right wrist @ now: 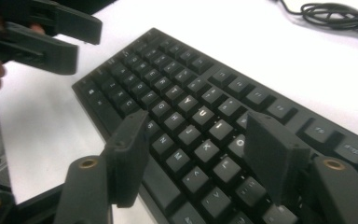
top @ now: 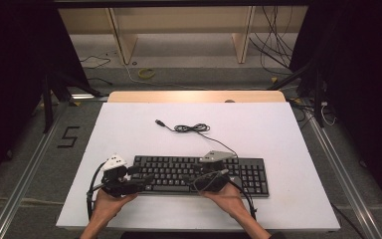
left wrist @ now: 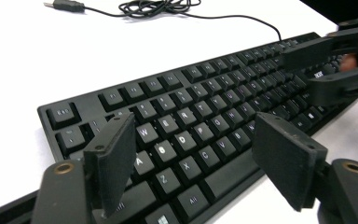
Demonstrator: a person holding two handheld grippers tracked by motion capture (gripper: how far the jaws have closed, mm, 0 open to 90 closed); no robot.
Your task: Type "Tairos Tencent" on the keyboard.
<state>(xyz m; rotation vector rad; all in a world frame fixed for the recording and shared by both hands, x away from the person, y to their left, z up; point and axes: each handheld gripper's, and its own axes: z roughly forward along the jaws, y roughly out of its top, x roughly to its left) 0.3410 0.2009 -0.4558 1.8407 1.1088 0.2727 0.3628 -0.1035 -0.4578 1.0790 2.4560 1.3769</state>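
A black keyboard [top: 199, 174] lies along the near part of the white table [top: 278, 134]. Its cable [top: 194, 128] is coiled behind it and ends in a loose USB plug [top: 160, 122]. My left gripper [top: 142, 180] hovers over the keyboard's left end, its jaws wide open above the letter keys [left wrist: 182, 140] with nothing between them. Over the middle of the keyboard my right gripper [top: 204, 178] is open too, its jaws standing apart above the keys [right wrist: 200, 121]. The right gripper [left wrist: 331, 65] faces the left one, which shows at the upper left of the right gripper view [right wrist: 42, 37].
The coiled cable [left wrist: 163, 7] and plug [left wrist: 65, 5] lie on bare white tabletop behind the keyboard. A wooden strip [top: 194, 96] borders the table's far edge. Beyond it are shelf legs [top: 124, 40] and loose cables [top: 273, 45] on the floor.
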